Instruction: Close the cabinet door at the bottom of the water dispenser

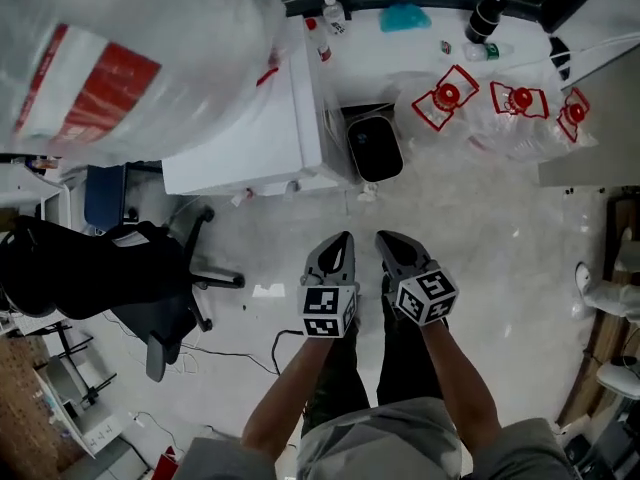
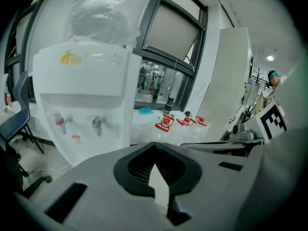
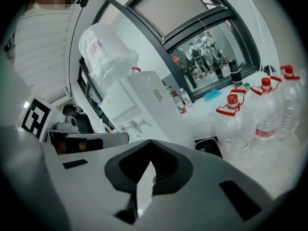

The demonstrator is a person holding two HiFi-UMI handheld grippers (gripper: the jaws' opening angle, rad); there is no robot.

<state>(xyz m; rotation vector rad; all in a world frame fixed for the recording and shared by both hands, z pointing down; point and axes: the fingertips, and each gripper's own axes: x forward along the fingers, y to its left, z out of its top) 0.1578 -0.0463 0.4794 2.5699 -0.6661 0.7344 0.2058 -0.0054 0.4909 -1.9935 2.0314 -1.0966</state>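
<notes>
Left gripper (image 1: 346, 238) and right gripper (image 1: 383, 238), each with jaws pressed together on nothing, sit side by side on extended forearms. Their tips aim toward the water dispenser (image 1: 265, 138), clear of it; its bottom door can't be made out.

The water dispenser (image 1: 245, 133) had a smooth white casing with a slight sheen, apparently plastic. The big bottle (image 1: 120, 48) on top of it was clear plastic under crinkled, glossy film with a red-and-white printed label. The floor (image 1: 500, 268) was pale, hard and polished, faintly speckled, and the water bottles (image 1: 520, 118) were thin transparent plastic with glossy red caps and handles. The left hand-held gripper (image 1: 346, 238) and the right hand-held gripper (image 1: 383, 238) were matt grey plastic with black ribbed pads (image 2: 142, 170), and the office chair (image 1: 150, 278) looked matt black.
</notes>
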